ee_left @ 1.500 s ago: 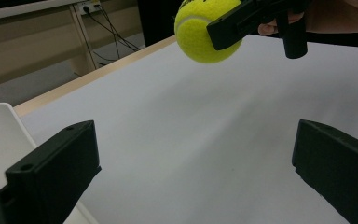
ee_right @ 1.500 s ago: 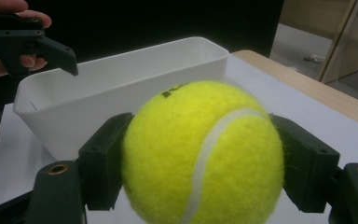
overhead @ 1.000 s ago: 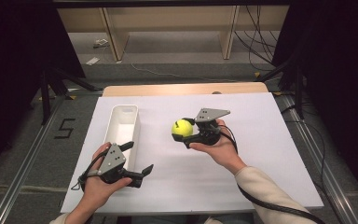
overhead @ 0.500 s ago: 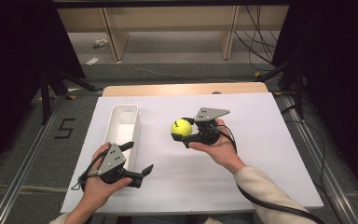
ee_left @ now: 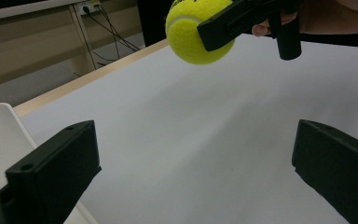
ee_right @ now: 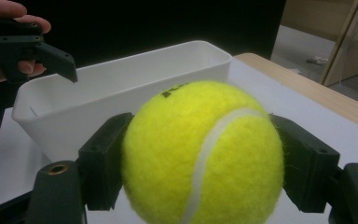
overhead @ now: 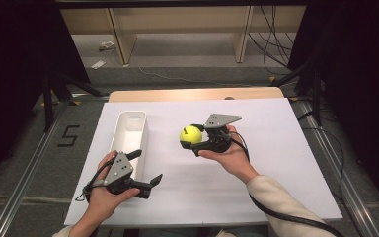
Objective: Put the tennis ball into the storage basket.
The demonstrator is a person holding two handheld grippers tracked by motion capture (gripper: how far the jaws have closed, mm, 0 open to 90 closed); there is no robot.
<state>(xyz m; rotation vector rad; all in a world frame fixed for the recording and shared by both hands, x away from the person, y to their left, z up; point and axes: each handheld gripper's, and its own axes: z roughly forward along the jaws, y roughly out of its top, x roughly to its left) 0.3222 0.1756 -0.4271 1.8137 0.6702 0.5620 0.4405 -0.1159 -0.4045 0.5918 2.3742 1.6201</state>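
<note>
Smooth white table [overhead: 276,163] under fuzzy round tennis ball [overhead: 191,135], clamped by right hand-held gripper [overhead: 196,139].

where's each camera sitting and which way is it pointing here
High view: fixed above the person's side, looking forward and down on the table; both forearms, the left gripper and right gripper show.
Left gripper view: rides on the left gripper, looking across the table between its wide-apart jaws toward the right gripper holding the tennis ball.
Right gripper view: rides on the right gripper, facing the white bin; its jaws clamp the ball, with the left hand beyond.
Shared: all three views show the tennis ball and the white bin.
</note>
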